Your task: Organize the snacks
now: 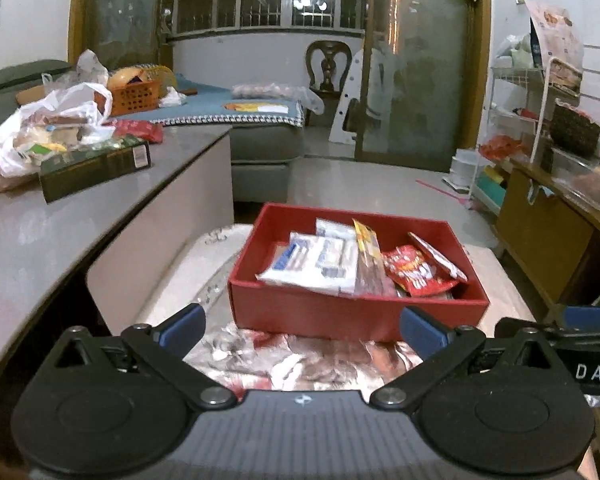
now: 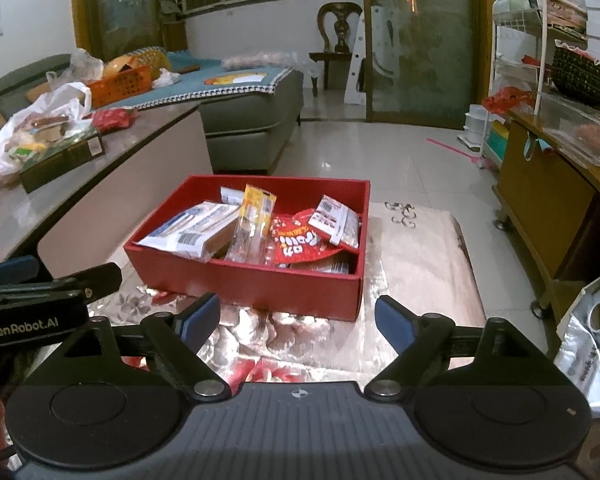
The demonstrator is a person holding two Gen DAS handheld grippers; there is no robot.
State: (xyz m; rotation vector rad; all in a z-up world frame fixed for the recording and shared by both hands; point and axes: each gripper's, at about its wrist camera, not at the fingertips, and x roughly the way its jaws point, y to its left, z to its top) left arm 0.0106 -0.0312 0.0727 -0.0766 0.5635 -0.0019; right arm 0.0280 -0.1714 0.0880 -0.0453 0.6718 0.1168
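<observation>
both tongs, left tongs [image 1: 302,326] and right tongs [image 2: 298,318], gape apart and empty before the red box [image 2: 260,284] of snacks.

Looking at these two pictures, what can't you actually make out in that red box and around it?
- Red box, both views: bottom layer hidden under the white packet and red packet.
- Packet wording: too small and blurred.
- White plastic bag on the counter, left view: contents jumbled, unclear.
- Right view: bag cut off by the right edge.
</observation>
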